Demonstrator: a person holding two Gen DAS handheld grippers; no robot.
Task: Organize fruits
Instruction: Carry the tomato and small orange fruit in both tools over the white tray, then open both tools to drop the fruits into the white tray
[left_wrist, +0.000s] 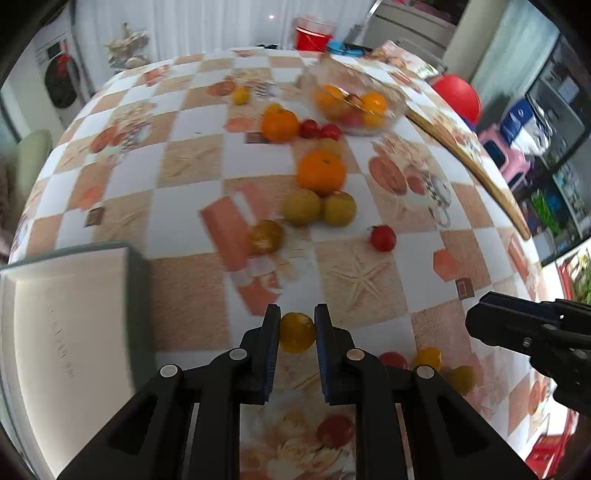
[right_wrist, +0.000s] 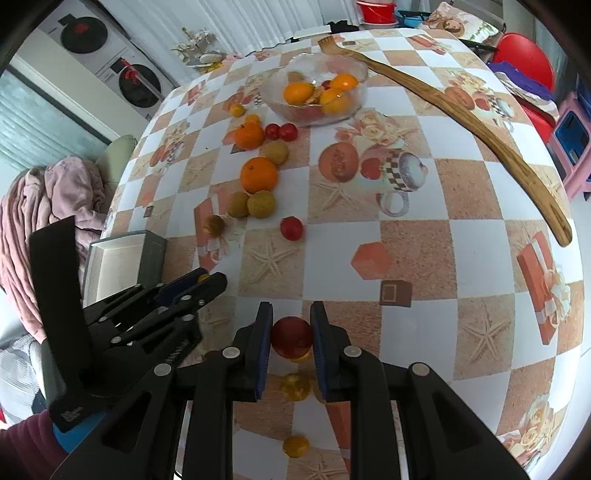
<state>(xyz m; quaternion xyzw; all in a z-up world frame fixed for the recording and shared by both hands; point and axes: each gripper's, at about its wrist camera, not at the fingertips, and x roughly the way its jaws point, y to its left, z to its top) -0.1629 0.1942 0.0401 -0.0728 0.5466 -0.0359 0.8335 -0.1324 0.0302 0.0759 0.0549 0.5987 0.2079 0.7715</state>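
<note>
L gripper (left_wrist: 296, 334) clamped on small yellow fruit (left_wrist: 296, 331), just right of the grey box (left_wrist: 74, 314). R gripper (right_wrist: 291, 338) clamped on red fruit (right_wrist: 291, 336), further right of box. Past box: loose red fruit (right_wrist: 291, 228), greenish-yellow pair (right_wrist: 252, 204), big orange (right_wrist: 258, 174). Far beyond box: glass bowl (right_wrist: 354, 68) w/ oranges; wooden stick (right_wrist: 461, 122) beside it.

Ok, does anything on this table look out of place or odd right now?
Yes: a long wooden back scratcher lies slantwise across the tablecloth beside the glass bowl of fruit, and it is no fruit. Loose fruits are scattered in a trail toward the bowl. Nothing looks spilled or damaged.
</note>
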